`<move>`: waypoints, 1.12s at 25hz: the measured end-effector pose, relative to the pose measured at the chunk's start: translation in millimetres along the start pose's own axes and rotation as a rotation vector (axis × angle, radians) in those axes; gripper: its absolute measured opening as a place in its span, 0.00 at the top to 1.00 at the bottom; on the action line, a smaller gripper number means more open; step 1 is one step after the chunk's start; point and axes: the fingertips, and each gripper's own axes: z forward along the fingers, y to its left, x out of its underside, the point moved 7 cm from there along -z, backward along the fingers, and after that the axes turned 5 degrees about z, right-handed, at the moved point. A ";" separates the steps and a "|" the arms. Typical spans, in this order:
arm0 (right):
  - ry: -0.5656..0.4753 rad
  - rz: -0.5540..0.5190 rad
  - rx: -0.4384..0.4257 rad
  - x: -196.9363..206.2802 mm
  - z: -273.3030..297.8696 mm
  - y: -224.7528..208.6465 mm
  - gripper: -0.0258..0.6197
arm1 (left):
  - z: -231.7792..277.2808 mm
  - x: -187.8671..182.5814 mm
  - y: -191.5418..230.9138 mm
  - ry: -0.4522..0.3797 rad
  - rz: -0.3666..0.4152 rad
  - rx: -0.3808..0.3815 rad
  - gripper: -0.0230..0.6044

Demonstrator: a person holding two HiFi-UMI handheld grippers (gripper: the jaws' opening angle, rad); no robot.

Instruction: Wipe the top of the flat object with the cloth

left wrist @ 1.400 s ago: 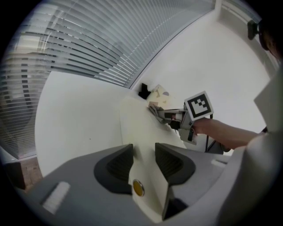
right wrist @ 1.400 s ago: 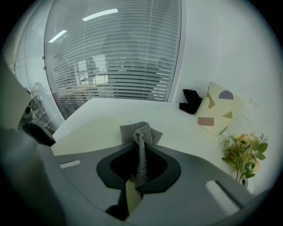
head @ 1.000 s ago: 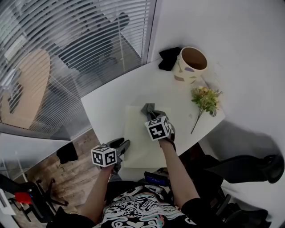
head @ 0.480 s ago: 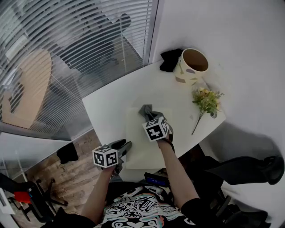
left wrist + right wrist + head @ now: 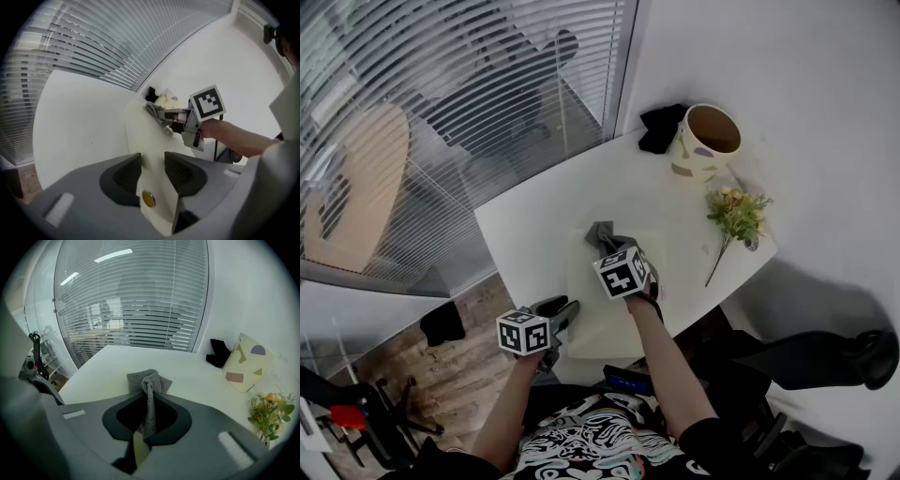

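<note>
Two tongs working: right tongs are pinching the cloth at the far end of the flat board, left tongs clamping its near edge. Probably mid-wipe; next stroke calls for dragging nearward.

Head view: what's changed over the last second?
The right hand-held gripper, shut on the cloth, dragged it leftward across the board, toward its left edge. The left hand-held gripper stayed clamped on the board's near corner. The pot and flowers didn't move.
</note>
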 end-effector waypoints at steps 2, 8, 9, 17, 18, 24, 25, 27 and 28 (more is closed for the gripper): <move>-0.002 -0.003 -0.008 -2.3 2.3 4.6 0.93 | 0.1 0.5 0.1 -0.002 0.000 0.003 0.64; -0.002 -0.015 -0.018 -7.4 8.2 14.5 0.93 | 1.1 0.4 1.2 0.001 -0.001 0.012 0.64; 0.000 -0.013 -0.021 -7.9 9.1 15.4 0.93 | 1.3 0.6 1.5 0.002 -0.001 0.013 0.64; 0.003 0.002 -0.042 -11.1 14.6 23.6 0.93 | 3.5 1.8 3.4 -0.005 0.006 0.006 0.63; -0.003 0.005 -0.043 -10.8 14.0 24.3 0.93 | 3.2 2.0 3.3 -0.005 0.005 0.008 0.63; -0.011 0.023 -0.039 -10.3 13.0 27.4 0.93 | 3.4 1.7 4.7 -0.012 -0.009 0.020 0.63; -0.011 0.023 -0.039 -9.9 13.0 28.0 0.93 | 3.4 2.1 4.7 -0.013 -0.010 0.019 0.63; -0.010 0.023 -0.039 -8.9 12.4 29.3 0.93 | 3.4 2.7 4.8 -0.014 -0.011 0.020 0.63; -0.009 0.022 -0.039 -8.6 12.2 29.7 0.93 | 3.7 2.8 5.0 -0.013 -0.012 0.021 0.63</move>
